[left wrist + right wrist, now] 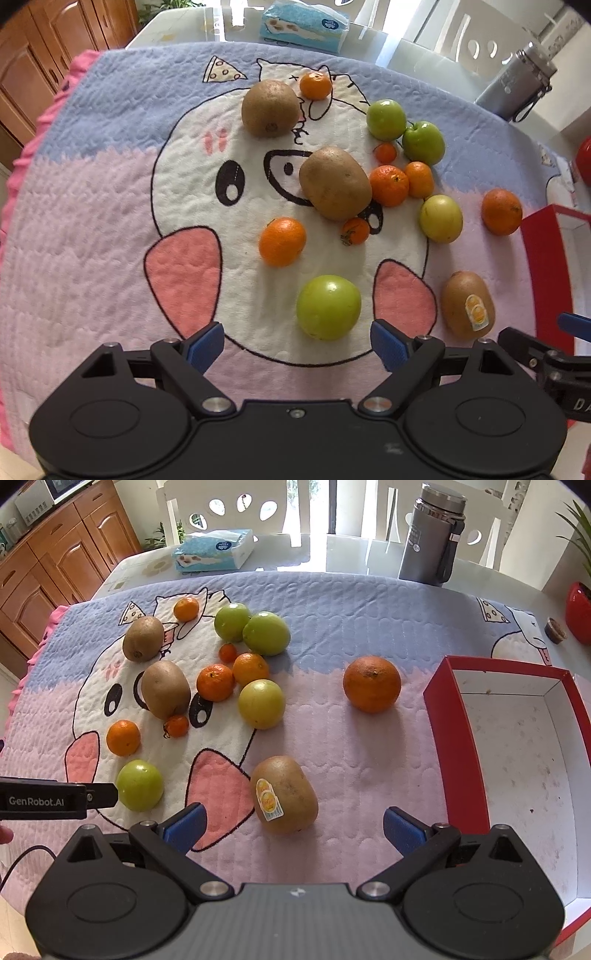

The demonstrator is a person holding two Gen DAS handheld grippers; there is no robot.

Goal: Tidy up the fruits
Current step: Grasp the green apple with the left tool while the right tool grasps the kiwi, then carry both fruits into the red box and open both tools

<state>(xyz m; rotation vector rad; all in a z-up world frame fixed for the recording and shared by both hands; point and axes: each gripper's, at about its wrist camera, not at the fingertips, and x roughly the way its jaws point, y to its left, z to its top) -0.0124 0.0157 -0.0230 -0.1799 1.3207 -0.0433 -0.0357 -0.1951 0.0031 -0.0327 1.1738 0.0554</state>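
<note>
Cartoon blanket (351,738) — scattered fruit, both claws agape

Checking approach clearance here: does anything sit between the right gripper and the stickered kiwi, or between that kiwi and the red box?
Nothing visible. The right gripper is open with the stickered kiwi just ahead of it, and only bare blanket lies between the kiwi and the red box.

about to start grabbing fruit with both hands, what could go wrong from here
The kiwi with the sticker and the green apple are round and lie loose on the soft blanket; open fingers could nudge them into a roll. The left gripper and right gripper work side by side and could collide. The red box has a raised wall that could catch carried fruit.
</note>
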